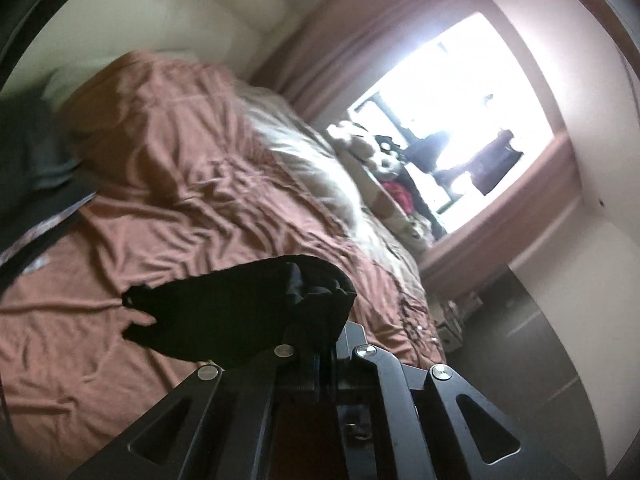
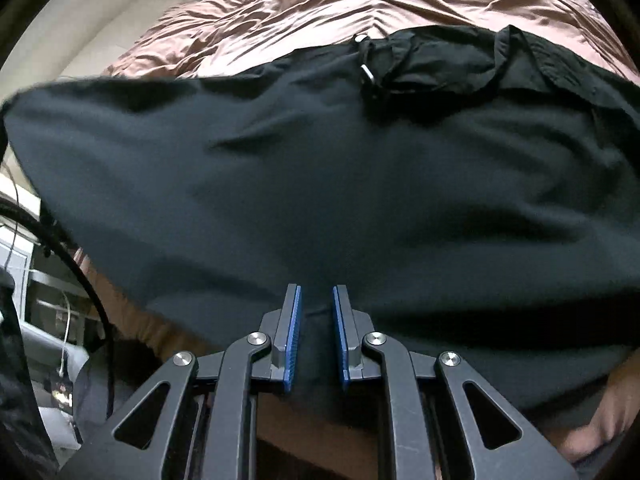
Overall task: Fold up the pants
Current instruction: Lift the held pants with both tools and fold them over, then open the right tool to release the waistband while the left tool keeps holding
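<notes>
A: Count the items, please.

B: One pair of pants, dark, spread over one bed with a rumpled brown cover. One drawstring shows at the waistband, along the pants' far edge in the right wrist view.

A: And the claws?

B: Two. The right claw pinches a fold of the near edge of the pants between its two blue pads; the jaws stand slightly apart with cloth filling the gap. The left claw is pressed together on a bunched end of the pants, which covers its tips and hangs above the bed.

A: What else is in the room?

B: One bright window with pink curtains beside it; one pale blanket along the far side of the bed; soft toys near the sill, blurred, count uncertain. One cable at the left edge of the right wrist view.
</notes>
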Motion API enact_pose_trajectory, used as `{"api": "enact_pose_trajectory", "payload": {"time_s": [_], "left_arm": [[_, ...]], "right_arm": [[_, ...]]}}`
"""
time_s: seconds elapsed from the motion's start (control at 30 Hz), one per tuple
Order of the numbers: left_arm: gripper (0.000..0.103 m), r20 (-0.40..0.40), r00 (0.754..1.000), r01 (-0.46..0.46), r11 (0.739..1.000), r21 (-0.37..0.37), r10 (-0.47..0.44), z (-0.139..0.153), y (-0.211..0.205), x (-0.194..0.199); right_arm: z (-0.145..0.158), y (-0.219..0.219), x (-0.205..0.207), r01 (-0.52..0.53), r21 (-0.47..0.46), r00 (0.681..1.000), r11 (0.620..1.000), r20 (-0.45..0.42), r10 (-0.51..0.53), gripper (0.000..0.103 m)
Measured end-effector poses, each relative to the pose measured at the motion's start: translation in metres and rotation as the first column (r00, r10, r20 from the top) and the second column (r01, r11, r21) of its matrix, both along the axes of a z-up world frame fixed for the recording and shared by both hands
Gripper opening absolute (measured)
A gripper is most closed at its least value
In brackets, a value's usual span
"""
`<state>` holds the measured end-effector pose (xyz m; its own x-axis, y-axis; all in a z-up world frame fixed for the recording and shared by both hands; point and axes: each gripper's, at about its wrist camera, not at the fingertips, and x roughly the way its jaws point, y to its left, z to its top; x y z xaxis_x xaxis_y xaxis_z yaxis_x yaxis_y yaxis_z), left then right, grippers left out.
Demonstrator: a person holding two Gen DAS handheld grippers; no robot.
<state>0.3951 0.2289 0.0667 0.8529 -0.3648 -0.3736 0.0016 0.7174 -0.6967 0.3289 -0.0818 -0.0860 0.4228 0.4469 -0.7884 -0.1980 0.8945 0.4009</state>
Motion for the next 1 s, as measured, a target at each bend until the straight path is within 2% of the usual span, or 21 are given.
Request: {"api": "enact_pose_trajectory", "payload": {"time_s": [0.2, 0.43, 0.47, 0.53, 0.57, 0.6, 0.73, 1.0], "left_arm": [[0.003, 0.078, 0.995, 0.064, 0.997, 0.053, -0.068, 0.053, -0.046, 0.004], [0.003, 0.135, 0.98, 0.131, 0.985, 0.116, -0.146, 0.098, -0.098, 0.003], [0.003, 0.139, 0.978, 0.141, 0.982, 0.123, -0.158, 0.102, -0.106, 0.003], [0.003, 0.146, 0.972, 0.162, 0.977, 0.138, -0.182, 0.111, -0.122, 0.004], [0.003, 0.148, 0.97, 0.173, 0.974, 0.145, -0.194, 0.114, -0.131, 0.005], [0.003, 0.15, 0.967, 0.182, 0.971, 0.153, -0.204, 0.119, -0.141, 0.006], [0.003, 0.156, 0.958, 0.212, 0.962, 0.173, -0.239, 0.133, -0.173, 0.007], [0.003, 0.162, 0.923, 0.312, 0.926, 0.211, -0.348, 0.153, -0.256, 0.012]], "right_arm": [[0.016, -0.025, -0.012, 0.024, 0.051, 0.999, 0.998, 0.038, -0.026, 0.012], [0.042, -0.079, -0.028, 0.09, 0.109, 0.987, 0.99, 0.121, -0.103, 0.016], [0.046, -0.087, -0.031, 0.101, 0.123, 0.985, 0.987, 0.13, -0.117, 0.019], [0.054, -0.102, -0.04, 0.123, 0.148, 0.977, 0.981, 0.154, -0.145, 0.035], [0.057, -0.109, -0.045, 0.132, 0.159, 0.973, 0.978, 0.17, -0.159, 0.051], [0.062, -0.117, -0.051, 0.143, 0.168, 0.967, 0.975, 0.188, -0.174, 0.061], [0.078, -0.154, -0.071, 0.174, 0.208, 0.945, 0.962, 0.239, -0.223, 0.062], [0.08, -0.223, -0.115, 0.244, 0.286, 0.906, 0.927, 0.272, -0.323, 0.062]]}}
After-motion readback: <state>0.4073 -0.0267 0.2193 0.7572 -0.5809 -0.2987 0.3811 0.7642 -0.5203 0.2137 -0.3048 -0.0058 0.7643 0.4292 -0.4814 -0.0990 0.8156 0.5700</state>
